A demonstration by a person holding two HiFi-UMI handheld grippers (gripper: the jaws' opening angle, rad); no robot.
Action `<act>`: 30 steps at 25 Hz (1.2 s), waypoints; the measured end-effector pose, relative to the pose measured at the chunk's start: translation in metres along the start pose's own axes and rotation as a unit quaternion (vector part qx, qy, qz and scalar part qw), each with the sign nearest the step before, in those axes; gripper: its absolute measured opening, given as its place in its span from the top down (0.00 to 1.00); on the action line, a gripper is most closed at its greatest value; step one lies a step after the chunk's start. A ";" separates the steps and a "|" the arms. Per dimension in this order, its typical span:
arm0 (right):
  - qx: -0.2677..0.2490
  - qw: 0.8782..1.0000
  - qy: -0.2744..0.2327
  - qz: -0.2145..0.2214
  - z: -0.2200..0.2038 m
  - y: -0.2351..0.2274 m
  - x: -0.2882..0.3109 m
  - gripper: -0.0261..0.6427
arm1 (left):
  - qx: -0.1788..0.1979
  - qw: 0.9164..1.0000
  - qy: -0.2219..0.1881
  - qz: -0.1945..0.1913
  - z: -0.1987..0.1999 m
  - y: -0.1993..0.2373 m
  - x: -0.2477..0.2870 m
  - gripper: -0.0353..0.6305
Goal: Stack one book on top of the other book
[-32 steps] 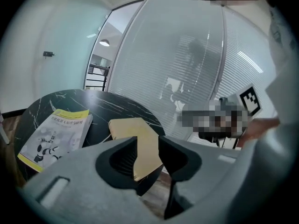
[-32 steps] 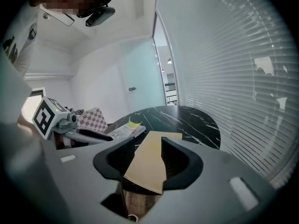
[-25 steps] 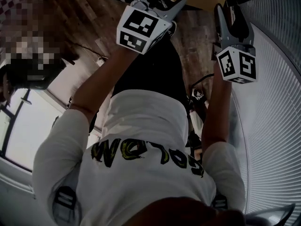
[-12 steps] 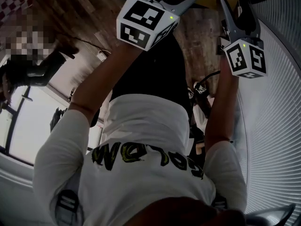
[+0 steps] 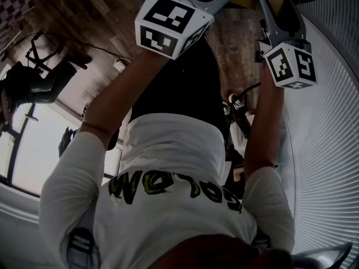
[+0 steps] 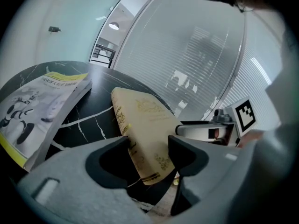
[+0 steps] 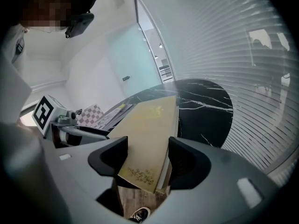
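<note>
Tan book [image 6: 145,125]: hardback, gilt ornament on cover and spine. It lies on the dark veined counter [image 6: 93,120], with its near short end past the counter's edge. In the right gripper view that near corner [image 7: 140,171] hangs over wooden floor [image 7: 128,199] and a shoe [image 7: 140,214].

Soft-cover book [image 6: 42,106]: thin, pale, with a yellow edge strip. It lies on the same counter, off to the left of the tan one and apart from it.

Left tongs [image 6: 148,143]: jaws wide and just been opening. The tan book's near end shows in the gap, spine side by one jaw. No pad is plainly pressing.

Right tongs [image 7: 147,144]: jaws wide. They have just been closing a little, and the same book's near end stands between them, page edge toward one jaw. No firm pinch is visible.

Handling, as I judge it:
- The tan book looks stiff. The boards should not flex, so a bite on the boards ought to carry the whole length.
- It is probably fairly heavy for its size. Held at one end only, the far end would lever downward.
- The cover looks smooth, so slipping is possible if the pinch is shallow.
- The overhanging near end is the best purchase, with one pair of tongs toward each near corner, set deep across the thickness.
- The soft-cover book looks floppy and light. It would be poor to lift by an edge and is better left flat as the base.
</note>
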State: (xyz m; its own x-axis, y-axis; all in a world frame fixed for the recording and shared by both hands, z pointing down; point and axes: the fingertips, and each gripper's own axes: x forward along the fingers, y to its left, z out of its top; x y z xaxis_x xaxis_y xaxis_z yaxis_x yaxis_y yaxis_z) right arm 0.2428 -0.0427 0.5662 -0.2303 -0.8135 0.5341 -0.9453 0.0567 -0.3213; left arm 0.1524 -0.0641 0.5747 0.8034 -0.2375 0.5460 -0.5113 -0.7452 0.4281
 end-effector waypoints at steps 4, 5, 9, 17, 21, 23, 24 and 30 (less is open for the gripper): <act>0.010 1.000 -0.003 -0.006 0.004 -0.005 -0.002 0.56 | 0.002 1.000 -0.002 -0.001 0.003 -0.002 0.003 0.54; 0.013 1.000 -0.007 -0.009 0.007 -0.004 -0.002 0.58 | 0.001 1.000 -0.001 -0.001 0.003 -0.001 0.001 0.54; 0.008 1.000 -0.009 -0.023 0.022 0.010 -0.002 0.61 | -0.010 1.000 0.003 -0.002 0.013 0.005 -0.011 0.55; 0.015 0.999 -0.033 -0.034 0.036 0.024 -0.024 0.61 | 0.008 1.000 -0.015 0.005 0.030 -0.010 -0.032 0.55; 0.007 0.998 -0.046 -0.039 0.054 0.035 -0.034 0.61 | 0.015 1.000 -0.020 0.007 0.046 -0.014 -0.045 0.55; 0.002 0.998 -0.054 -0.041 0.064 0.040 -0.042 0.61 | 0.021 1.000 -0.022 0.007 0.055 -0.021 -0.053 0.55; 0.001 0.997 -0.058 -0.042 0.068 0.043 -0.047 0.61 | 0.024 0.999 -0.024 0.007 0.059 -0.024 -0.057 0.55; -0.002 0.996 -0.074 -0.046 0.089 0.062 -0.075 0.62 | 0.037 0.999 -0.035 0.008 0.078 -0.044 -0.085 0.55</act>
State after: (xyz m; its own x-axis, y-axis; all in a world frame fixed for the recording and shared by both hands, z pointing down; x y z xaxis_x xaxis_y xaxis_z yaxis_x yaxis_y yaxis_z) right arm 0.2216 -0.0302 0.4366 -0.1056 -0.8918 0.4399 -0.9620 -0.0204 -0.2723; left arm 0.1303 -0.0593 0.4533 0.8161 -0.2900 0.4999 -0.5017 -0.7849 0.3637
